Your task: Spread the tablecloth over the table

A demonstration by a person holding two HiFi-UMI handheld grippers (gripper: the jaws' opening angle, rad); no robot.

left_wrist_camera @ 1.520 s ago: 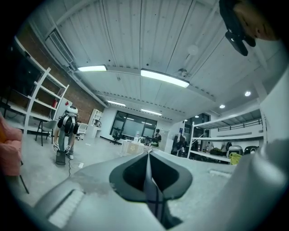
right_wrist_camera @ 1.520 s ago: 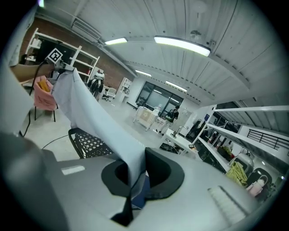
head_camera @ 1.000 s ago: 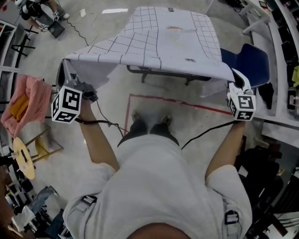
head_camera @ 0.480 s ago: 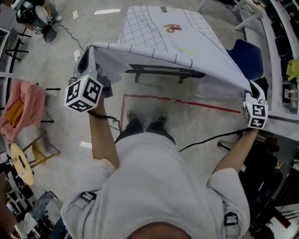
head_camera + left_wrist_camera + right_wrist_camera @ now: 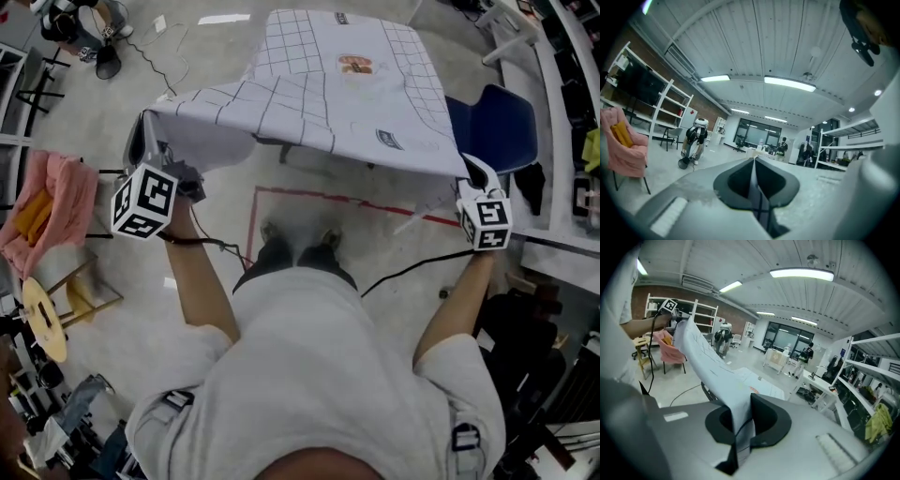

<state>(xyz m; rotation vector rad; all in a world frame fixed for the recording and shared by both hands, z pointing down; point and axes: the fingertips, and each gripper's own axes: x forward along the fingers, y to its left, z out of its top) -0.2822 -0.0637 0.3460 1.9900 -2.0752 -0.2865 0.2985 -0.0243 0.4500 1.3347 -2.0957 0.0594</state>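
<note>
1. White tablecloth with dark grid lines [image 5: 328, 84]: at 12 o'clock in the head view. Far part lying over the table, near edge lifted clear and stretched between the two grippers, sagging slightly in the middle.
2. Dark metal table frame [image 5: 292, 153]: only a short part visible below the lifted near edge, the rest covered by the tablecloth.
3. Left gripper [image 5: 142, 141]: at 10 o'clock, held up at arm's length. Jaws together, clamped on the near left corner of the tablecloth. In the left gripper view, a thin gridded edge pinched between the jaws.
4. Right gripper [image 5: 472, 167]: at 2 o'clock, arm extended. Jaws together, clamped on the near right corner of the tablecloth. In the right gripper view, cloth rising from the jaws and running off toward 10 o'clock.
5. Black-and-white left marker cube [image 5: 142, 202] and right marker cube [image 5: 485, 223]: facing the head camera.
6. Surroundings:
   - Blue chair [image 5: 497, 127] at 2 o'clock, just beside the right edge of the tablecloth.
   - Pink fabric [image 5: 58, 211] at 9 o'clock, well apart from the table.
   - Red tape line [image 5: 356, 202] on the grey floor, between the person's feet and the table.
</note>
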